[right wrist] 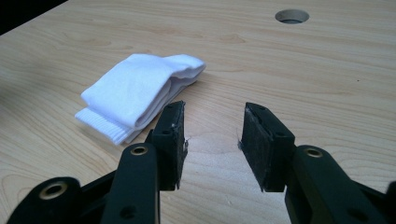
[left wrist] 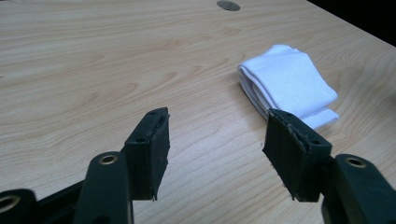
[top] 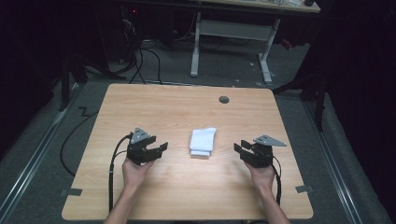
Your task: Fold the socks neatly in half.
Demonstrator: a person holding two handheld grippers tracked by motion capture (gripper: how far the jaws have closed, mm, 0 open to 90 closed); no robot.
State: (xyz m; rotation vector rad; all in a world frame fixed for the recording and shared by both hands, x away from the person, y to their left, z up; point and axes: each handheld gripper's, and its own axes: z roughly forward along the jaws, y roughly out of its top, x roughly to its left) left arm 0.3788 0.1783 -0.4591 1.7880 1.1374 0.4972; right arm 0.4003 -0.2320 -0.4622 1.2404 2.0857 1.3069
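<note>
A folded white sock (top: 202, 141) lies flat near the middle of the wooden table (top: 154, 107). My left gripper (top: 163, 149) rests low over the table to the sock's left, jaws open with bare wood between them. In the left gripper view the sock (left wrist: 289, 84) lies ahead and to the right of that gripper (left wrist: 217, 151). My right gripper (top: 238, 149) sits to the sock's right, open and holding nothing. From the right gripper view the sock (right wrist: 135, 91) lies ahead and left of the gripper (right wrist: 212, 144), apart from its pads.
A round cable hole (top: 224, 99) sits near the table's far edge, also seen as a hole (right wrist: 292, 16) in the right gripper view. Beyond the table stand a desk frame (top: 233, 32) and floor cables (top: 140, 60). Tape marks (top: 71, 192) flank the table's front corners.
</note>
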